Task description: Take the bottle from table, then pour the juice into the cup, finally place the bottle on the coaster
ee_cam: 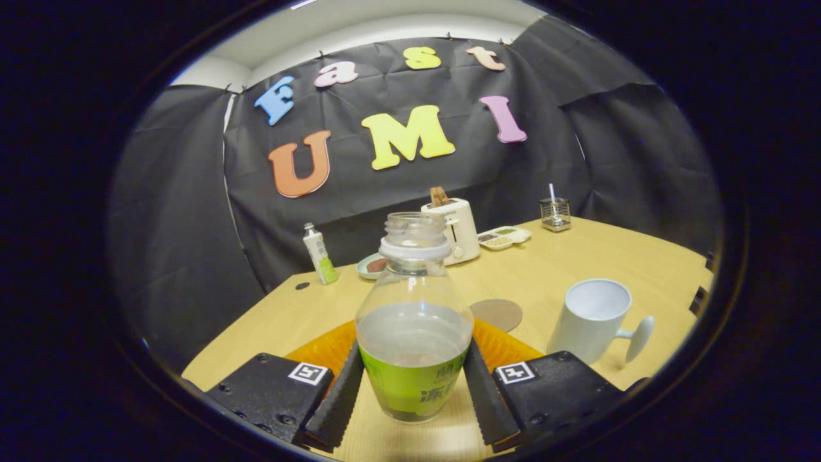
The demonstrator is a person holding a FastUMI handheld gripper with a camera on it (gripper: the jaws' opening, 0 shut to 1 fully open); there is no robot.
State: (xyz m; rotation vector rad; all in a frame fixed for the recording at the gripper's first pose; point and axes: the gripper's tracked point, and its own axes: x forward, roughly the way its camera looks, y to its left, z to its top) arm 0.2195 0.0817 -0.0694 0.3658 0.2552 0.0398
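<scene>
An uncapped clear bottle with a green label, partly full of liquid, stands upright between my two fingers. Both pads press on its sides, so the gripper is shut on it. The bottle's base looks slightly above or at the wooden table; I cannot tell which. A white cup with a handle stands beyond my right finger, empty as far as I see. A round brown coaster lies flat just behind the bottle, between it and the cup.
An orange mat lies under and behind the bottle. Along the table's far edge stand a small green-and-white bottle, a dish, a white toaster, a snack tray and a metal holder.
</scene>
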